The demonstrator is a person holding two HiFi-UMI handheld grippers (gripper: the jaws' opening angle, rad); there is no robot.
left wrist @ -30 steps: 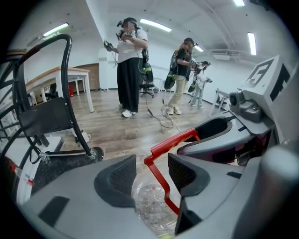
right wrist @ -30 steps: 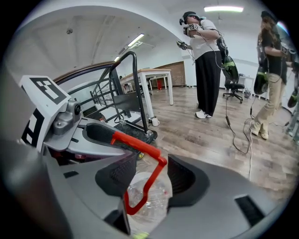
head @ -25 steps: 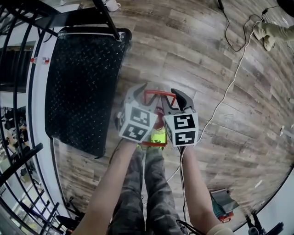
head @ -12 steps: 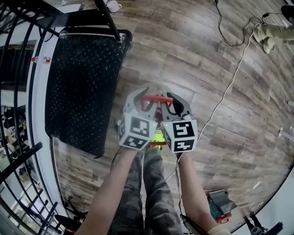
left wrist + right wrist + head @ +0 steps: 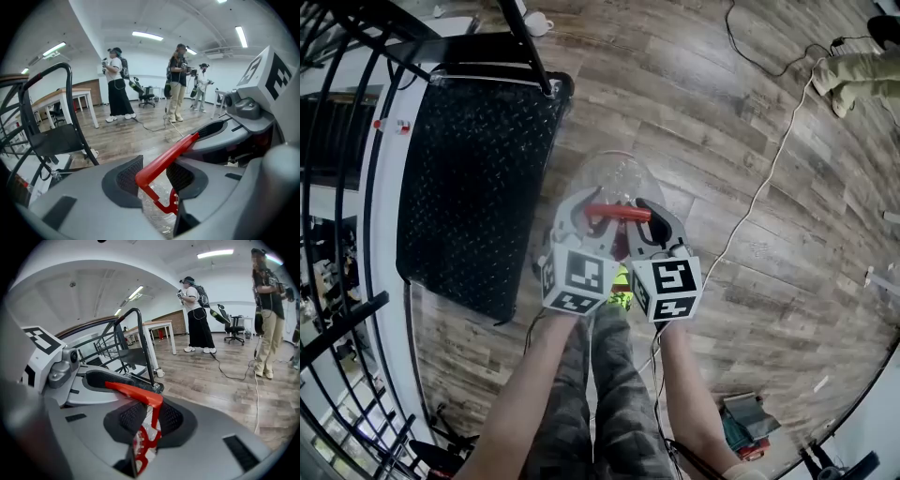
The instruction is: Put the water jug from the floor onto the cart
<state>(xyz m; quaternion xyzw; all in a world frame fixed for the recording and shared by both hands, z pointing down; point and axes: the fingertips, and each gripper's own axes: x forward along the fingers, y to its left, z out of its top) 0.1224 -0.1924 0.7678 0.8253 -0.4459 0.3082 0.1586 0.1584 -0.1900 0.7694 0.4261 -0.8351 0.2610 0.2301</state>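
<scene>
Gripping 1 red handle (image 5: 617,213) with 2 tools, side by side. Pressing left tool (image 5: 154,176) pads onto the handle's left corner, jaws standing fairly wide around the bar. Closing right tool (image 5: 150,418) jaws on the handle's right end, with the upright red strut sitting between the 2 pads and touching both. Carrying 1 marker cube (image 5: 578,277) on each tool, 2 in total.

Holding 1 clear water jug (image 5: 614,178) by that handle, body showing just beyond the 2 tools in the head view. Sitting over the wooden floor (image 5: 750,281), just beside the right edge of 1 black cart (image 5: 469,178), not on its deck. Not showing whether the jug base is touching the floor.

Trailing 1 white cable (image 5: 759,197) across the floor, well apart from the jug. Showing 3 people (image 5: 117,84) standing far off in the left gripper view, 2 in the right gripper view.
</scene>
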